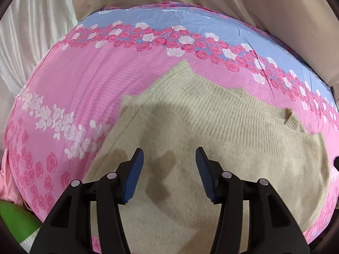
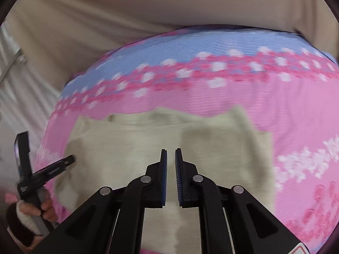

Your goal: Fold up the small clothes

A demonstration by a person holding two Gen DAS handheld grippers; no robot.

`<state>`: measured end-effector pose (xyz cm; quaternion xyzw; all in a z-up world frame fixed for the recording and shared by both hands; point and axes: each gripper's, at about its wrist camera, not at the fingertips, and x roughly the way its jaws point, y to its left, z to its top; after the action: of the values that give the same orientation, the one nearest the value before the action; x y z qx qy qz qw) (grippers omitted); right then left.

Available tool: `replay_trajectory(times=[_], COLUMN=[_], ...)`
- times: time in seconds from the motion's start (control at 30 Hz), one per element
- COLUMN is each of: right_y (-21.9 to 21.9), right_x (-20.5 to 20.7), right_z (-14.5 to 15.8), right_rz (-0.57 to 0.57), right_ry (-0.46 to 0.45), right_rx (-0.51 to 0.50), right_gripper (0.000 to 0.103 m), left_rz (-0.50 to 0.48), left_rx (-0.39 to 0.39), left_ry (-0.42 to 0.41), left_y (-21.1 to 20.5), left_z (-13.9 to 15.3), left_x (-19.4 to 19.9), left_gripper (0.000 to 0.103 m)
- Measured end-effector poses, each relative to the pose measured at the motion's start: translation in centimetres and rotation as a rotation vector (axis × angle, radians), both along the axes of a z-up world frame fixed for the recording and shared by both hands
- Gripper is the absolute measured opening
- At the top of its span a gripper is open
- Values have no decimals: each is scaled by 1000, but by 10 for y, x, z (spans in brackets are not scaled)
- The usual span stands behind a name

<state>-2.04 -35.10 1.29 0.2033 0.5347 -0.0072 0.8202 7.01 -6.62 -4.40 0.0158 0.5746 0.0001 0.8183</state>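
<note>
The left gripper (image 1: 169,173) was held above the beige knit sweater (image 1: 211,127), its fingers (image 1: 135,177) spread apart with nothing between them, a stance judged to suit either a fresh release or a coming pinch. The sweater was laid flat on the pink and blue rose-printed bedspread (image 1: 74,80), ribbed band toward the far side and a small neck opening at the right, apparently already folded in part. To the right, the right gripper (image 2: 170,154) was poised over the same sweater (image 2: 127,148), fingers (image 2: 163,177) drawn nearly together and empty. At the right view's left edge, a hand (image 2: 34,209) was seen holding the other tool.
</note>
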Motion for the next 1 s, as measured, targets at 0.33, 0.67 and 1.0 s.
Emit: replay_trajectory(times=[0.33, 0.67, 1.0], right_y=[96, 42, -84], right_x=[53, 53, -106], right_z=[-40, -35, -39], right_rz=[243, 98, -206], right_ry=[109, 82, 157], right_rx=[-22, -68, -98], right_gripper=[8, 10, 47], left_rz=[5, 56, 286], left_rx=[34, 11, -210], left_ry=[17, 34, 127], left_y=[13, 39, 150], left_z=[-5, -9, -25], left_x=[-12, -19, -64], left_gripper=[49, 52, 67])
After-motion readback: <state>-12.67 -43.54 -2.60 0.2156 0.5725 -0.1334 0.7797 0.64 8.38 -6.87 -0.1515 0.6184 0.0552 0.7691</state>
